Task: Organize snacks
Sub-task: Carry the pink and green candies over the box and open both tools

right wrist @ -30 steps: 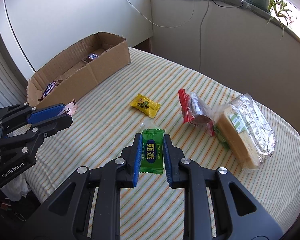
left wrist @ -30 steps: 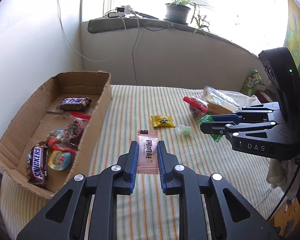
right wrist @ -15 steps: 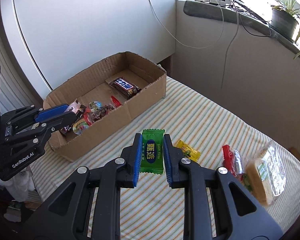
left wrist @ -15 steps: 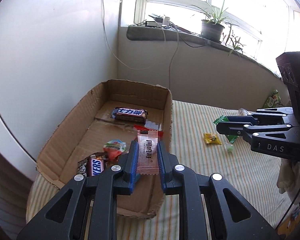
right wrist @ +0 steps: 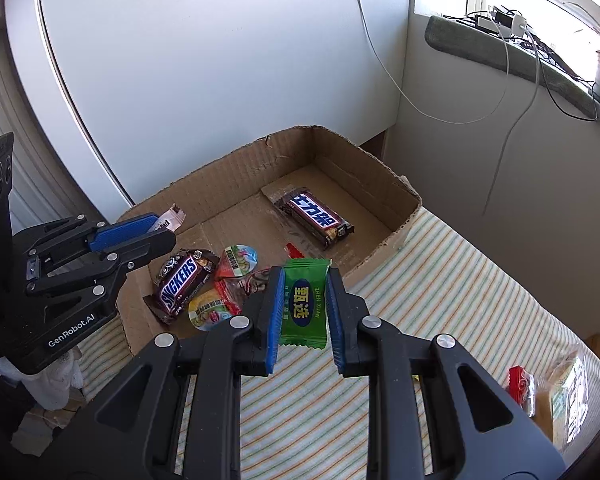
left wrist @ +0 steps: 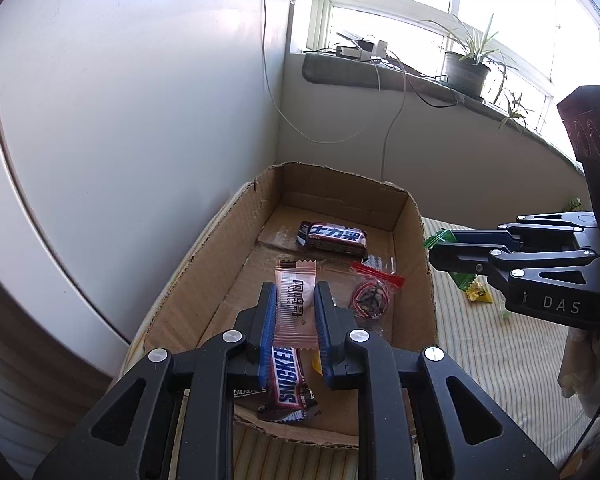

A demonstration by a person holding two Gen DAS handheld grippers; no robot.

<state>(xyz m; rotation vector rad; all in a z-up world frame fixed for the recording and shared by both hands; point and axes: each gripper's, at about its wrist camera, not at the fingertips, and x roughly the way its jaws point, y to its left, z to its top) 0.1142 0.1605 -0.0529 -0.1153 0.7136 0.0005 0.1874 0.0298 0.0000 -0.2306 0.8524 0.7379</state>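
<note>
Candy sits pinched in both claws: left claw (left wrist: 294, 312) holds pink candy (left wrist: 294, 304) above the box (left wrist: 220, 264), right claw (right wrist: 303, 312) holds green candy (right wrist: 304, 304) beside the box, ready for you to drop.

The left tool (left wrist: 295, 314) clamps a pink candy wrapper (left wrist: 295, 303) above the cardboard box (left wrist: 204, 280). A Snickers bar (left wrist: 288, 380) lies below. The right tool (left wrist: 440, 254) grips a green packet (left wrist: 438, 239) beside the box.

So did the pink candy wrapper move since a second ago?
Yes. The pink candy wrapper, clamped in the left gripper, went from over the striped tablecloth leftward to above the brown cardboard box.
</note>
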